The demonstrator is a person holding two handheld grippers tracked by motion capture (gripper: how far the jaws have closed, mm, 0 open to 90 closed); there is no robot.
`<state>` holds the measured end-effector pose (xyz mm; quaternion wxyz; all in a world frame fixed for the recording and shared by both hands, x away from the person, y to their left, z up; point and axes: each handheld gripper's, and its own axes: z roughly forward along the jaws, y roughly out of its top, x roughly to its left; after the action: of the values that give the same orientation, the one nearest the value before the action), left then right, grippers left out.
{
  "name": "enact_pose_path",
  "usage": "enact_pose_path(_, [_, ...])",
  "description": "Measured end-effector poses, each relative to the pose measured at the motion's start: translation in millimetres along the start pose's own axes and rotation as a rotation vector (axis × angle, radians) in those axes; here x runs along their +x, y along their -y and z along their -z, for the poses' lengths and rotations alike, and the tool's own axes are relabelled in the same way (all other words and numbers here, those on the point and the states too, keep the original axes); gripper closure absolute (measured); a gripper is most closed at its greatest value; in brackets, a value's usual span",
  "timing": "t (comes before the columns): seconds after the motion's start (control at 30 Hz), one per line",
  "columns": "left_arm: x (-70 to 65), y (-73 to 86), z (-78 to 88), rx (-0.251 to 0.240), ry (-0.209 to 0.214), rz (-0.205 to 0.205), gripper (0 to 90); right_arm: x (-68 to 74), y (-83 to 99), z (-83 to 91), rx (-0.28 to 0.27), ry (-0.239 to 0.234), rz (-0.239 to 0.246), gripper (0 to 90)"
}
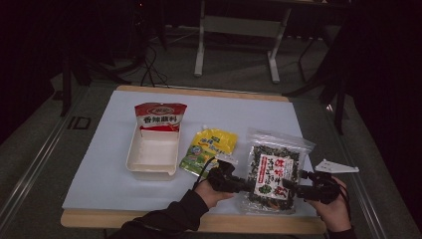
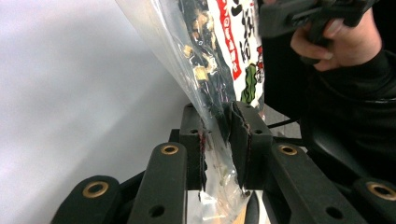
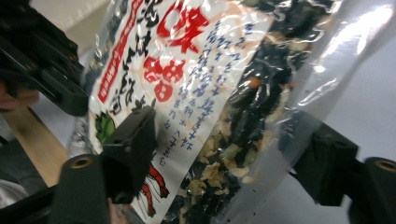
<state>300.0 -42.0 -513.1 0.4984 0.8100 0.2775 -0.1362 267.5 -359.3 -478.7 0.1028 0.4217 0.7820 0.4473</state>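
**Seaweed bag held between two claws**

High view: left claw (image 1: 247, 186) clamped on the near left edge of the seaweed bag (image 1: 272, 169), right claw (image 1: 293, 188) at the bag's near right edge. Bag stretched between the two, near end close to the front rim of the worktop (image 1: 99, 169), far end reaching away from both claws. Yellow pouch (image 1: 209, 149) just beyond the left claw, partly behind its cable. White tray (image 1: 152, 154) further out on the left claw's side, with a red packet (image 1: 160, 117) leaning on its far end. Grey plate (image 1: 337, 167) above the right hand (image 1: 334, 211).

Left gripper view: left claw (image 2: 217, 140) nearly closed, clear plastic of the bag (image 2: 210, 60) pinched between the pads, dark flakes visible just above the pinch. Other hand (image 2: 336, 42) beyond the bag, up and to the right.

Right gripper view: right claw (image 3: 229, 154) wide, one jaw in front of the printed label, the other behind the clear film. Bag (image 3: 224, 93) between the jaws; pressing or only straddling, cannot tell.
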Motion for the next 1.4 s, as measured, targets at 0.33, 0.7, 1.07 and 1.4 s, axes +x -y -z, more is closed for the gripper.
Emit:
enact_pose_path(0.33, [3.3,-1.7,10.2,-0.051,-0.017,0.002,75.1,11.8,-20.3,9.3,-0.053,0.02,0.059,42.5])
enact_pose_path(0.7, [5.8,-0.6,19.4,-0.086,-0.031,-0.029,74.5,19.9,-33.3,8.2,-0.077,-0.013,0.12,52.2])
enact_pose_path(1.07, [-4.7,-4.5,32.6,-0.062,-0.077,-0.124,78.0,22.3,-43.4,3.4,-0.084,-0.036,0.137,47.8])
enact_pose_path(1.4, [-14.4,-7.1,57.6,-0.102,-0.096,-0.176,78.4,29.3,-53.4,-1.8,-0.122,-0.063,0.147,37.3])
